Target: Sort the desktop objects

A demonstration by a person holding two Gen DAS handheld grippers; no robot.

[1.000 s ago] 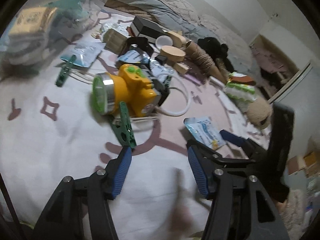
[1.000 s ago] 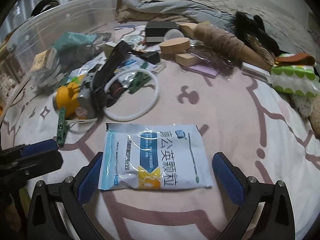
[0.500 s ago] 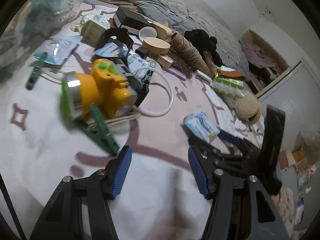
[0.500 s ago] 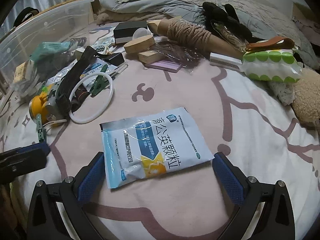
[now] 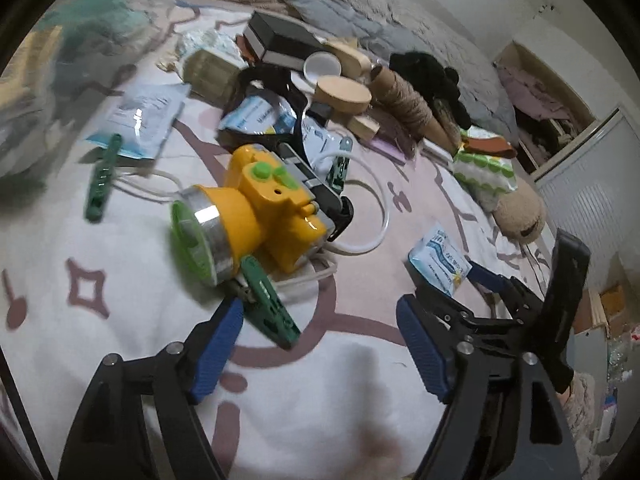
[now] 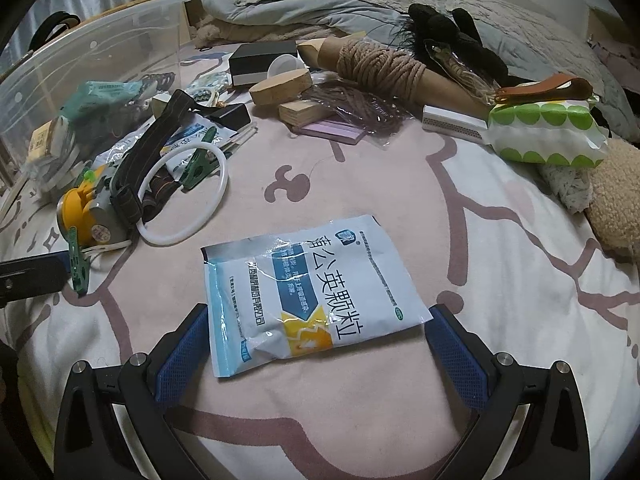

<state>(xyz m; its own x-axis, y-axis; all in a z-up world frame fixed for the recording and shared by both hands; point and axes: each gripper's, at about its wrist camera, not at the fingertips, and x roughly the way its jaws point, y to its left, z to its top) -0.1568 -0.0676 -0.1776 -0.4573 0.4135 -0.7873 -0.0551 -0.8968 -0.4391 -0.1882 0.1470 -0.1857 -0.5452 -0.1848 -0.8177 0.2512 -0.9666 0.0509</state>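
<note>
Bed sheet (image 6: 500, 280), white with pink line pattern, fills both views and carries everything. Clear plastic bin (image 6: 80, 60) at upper left of the right wrist view, with packets inside. Grey quilt (image 6: 320, 0) bunched along the top edge. Twine cone (image 6: 380, 66) at upper centre, black box (image 6: 262, 62) to its left, green-dotted pack (image 6: 548, 128) at upper right. White-and-blue medicine sachet (image 6: 316, 292) lies flat at centre of the right wrist view, its lower part between the fingers of the right hand-held gripper (image 6: 318, 354); jaws wide apart, not clamped on it. Yellow headlamp (image 5: 256, 216) at centre of the left wrist view, white ring (image 5: 372, 216) just right of it. Green clothespin (image 5: 268, 300) lies tilted below the headlamp, its near end just beside the left finger of the left hand-held gripper (image 5: 320, 352); jaws apart, holding nothing. Second green clothespin (image 5: 102, 178) at left, beside another sachet (image 5: 140, 120).
</note>
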